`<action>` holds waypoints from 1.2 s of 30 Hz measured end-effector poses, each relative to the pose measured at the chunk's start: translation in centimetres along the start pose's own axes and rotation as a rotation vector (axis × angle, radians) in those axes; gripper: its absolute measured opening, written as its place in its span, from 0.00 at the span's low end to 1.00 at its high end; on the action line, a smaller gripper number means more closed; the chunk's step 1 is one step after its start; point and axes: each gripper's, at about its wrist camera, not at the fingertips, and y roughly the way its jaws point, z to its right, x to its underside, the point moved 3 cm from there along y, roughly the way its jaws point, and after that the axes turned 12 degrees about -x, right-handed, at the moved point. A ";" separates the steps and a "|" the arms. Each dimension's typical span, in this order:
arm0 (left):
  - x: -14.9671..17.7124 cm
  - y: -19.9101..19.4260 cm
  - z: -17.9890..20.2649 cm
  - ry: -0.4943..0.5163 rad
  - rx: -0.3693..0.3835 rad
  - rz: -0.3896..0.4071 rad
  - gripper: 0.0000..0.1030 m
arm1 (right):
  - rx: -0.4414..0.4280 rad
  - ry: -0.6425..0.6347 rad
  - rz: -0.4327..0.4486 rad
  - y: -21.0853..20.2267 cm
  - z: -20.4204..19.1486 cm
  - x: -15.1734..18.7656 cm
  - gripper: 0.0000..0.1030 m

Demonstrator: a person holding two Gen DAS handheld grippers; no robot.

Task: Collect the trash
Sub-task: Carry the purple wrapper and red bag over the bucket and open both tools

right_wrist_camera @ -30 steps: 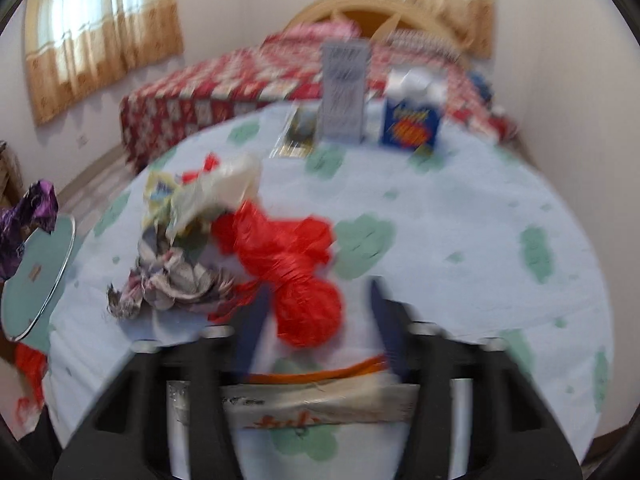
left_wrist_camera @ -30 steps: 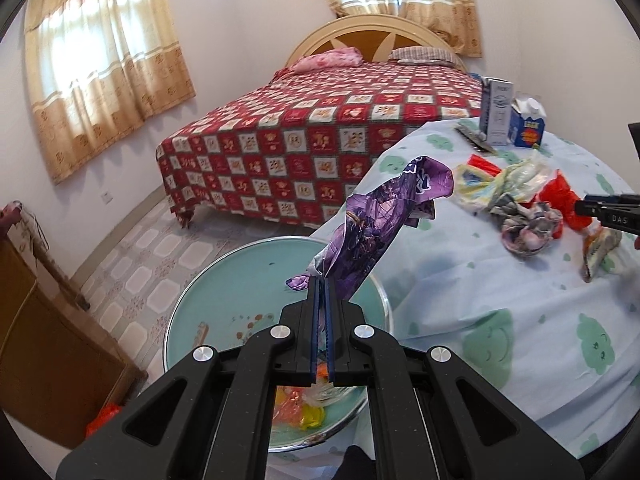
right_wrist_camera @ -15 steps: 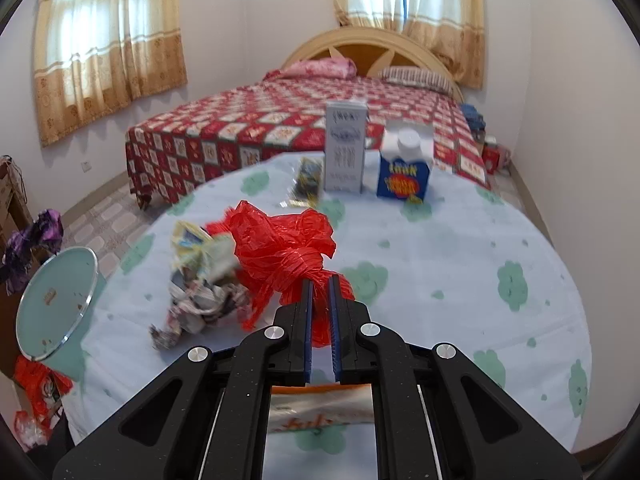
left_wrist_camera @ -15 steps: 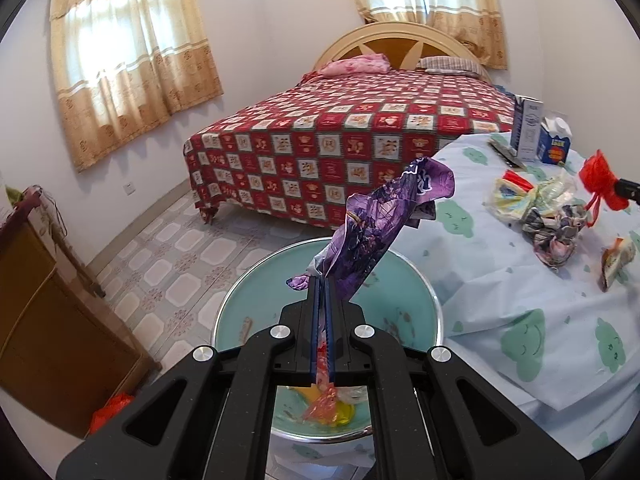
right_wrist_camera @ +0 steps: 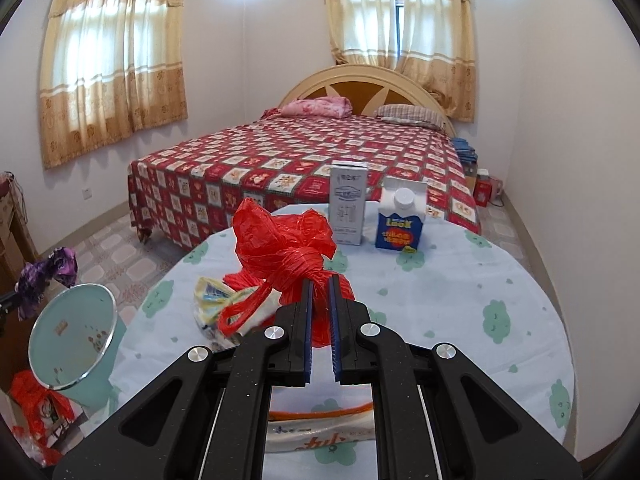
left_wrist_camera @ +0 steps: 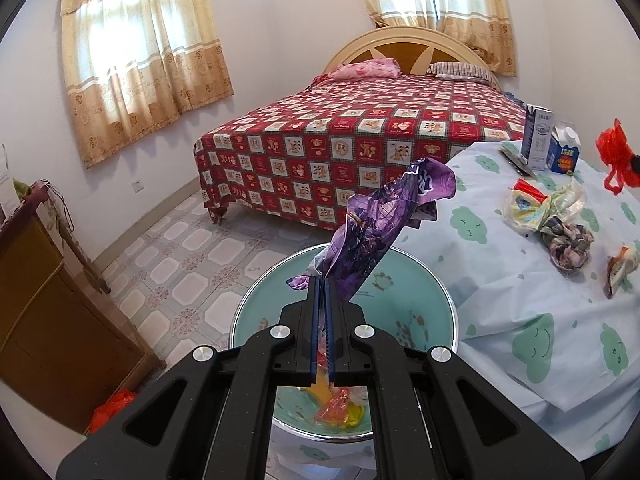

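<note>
Left wrist view
Left gripper (left_wrist_camera: 323, 280): jaws clamped on the lower end of a purple wrapper (left_wrist_camera: 380, 236), held over the basin (left_wrist_camera: 448, 308).
Wrapper: thin crinkled foil film, twisted into a loose stick; light, slippery, springy (a pinch on a flat fold holds best).
Basin: round, pale green, glossy, metal rim; sits off the table's near-left edge with a few coloured scraps in the bottom.
Table (left_wrist_camera: 520, 320): round, under a soft blue cloth with green clouds.
Left to collect: a clear bag (left_wrist_camera: 536, 204), a grey crumpled wad (left_wrist_camera: 570, 242) and a small packet (left_wrist_camera: 620, 270) toward the near-right edge.

Right wrist view
Right gripper (right_wrist_camera: 319, 280): jaws clamped on the red bag (right_wrist_camera: 288, 248), lifted clear of the table.
Red bag: thin plastic, knotted into a tight waist with a puffed top and a trailing loop handle; very light, limp, easily torn (the knot is the firm place to hold, and that is where the jaws sit).
Cartons: a tall grey carton (right_wrist_camera: 348, 204) and a blue one (right_wrist_camera: 399, 220) stand upright at the far edge, stiff card.
Near edge: a long flat packet (right_wrist_camera: 316, 438) lies under the gripper.
</note>
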 end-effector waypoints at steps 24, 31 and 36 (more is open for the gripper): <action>1.1 0.9 -4.4 -0.078 -0.076 -0.025 0.04 | -0.210 -0.175 -0.046 6.6 -12.9 0.7 0.08; 1.7 0.8 -5.5 -0.084 -0.094 -0.030 0.04 | -0.242 -0.197 -0.056 7.4 -15.1 1.0 0.08; 1.8 0.8 -6.2 -0.094 -0.105 -0.031 0.04 | -0.261 -0.215 -0.063 7.9 -16.5 1.0 0.08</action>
